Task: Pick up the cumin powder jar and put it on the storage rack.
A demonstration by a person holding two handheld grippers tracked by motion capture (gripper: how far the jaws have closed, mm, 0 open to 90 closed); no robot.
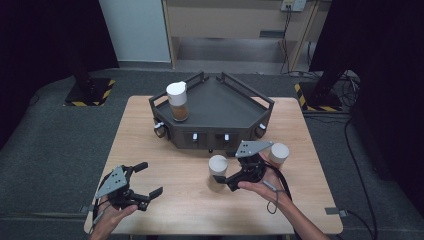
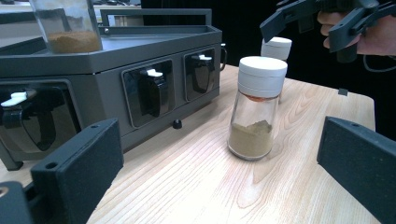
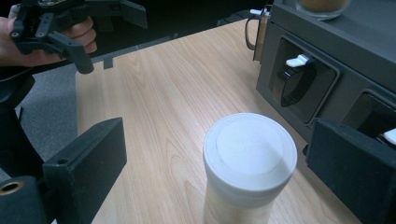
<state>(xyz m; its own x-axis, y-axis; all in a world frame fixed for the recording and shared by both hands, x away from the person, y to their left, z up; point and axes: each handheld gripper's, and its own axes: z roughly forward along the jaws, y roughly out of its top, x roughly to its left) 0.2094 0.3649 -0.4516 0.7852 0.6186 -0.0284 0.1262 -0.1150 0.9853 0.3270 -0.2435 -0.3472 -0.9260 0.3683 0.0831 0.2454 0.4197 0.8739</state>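
Spice jar (image 1: 217,172), white cap, tan powder in the bottom, stands upright on table (image 1: 175,205) just in front of the grey rack (image 1: 220,107). R gripper (image 1: 235,178) sits beside it, jaws spread w/ the cap between them, not pinching. 2nd capped jar (image 1: 278,154) stands behind the R hand. 3rd jar (image 1: 177,101), brown powder, stands on rack's tray. L gripper (image 1: 148,180) sits well apart at near-left, jaws spread, empty.

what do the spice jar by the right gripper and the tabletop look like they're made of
Spice jar: the body looks like clear glass, since the tan powder shows through and the wall glints; the matte white cap is probably plastic. Table: pale wood or a wood-look laminate, with visible grain lines and a smooth, slightly glossy finish.
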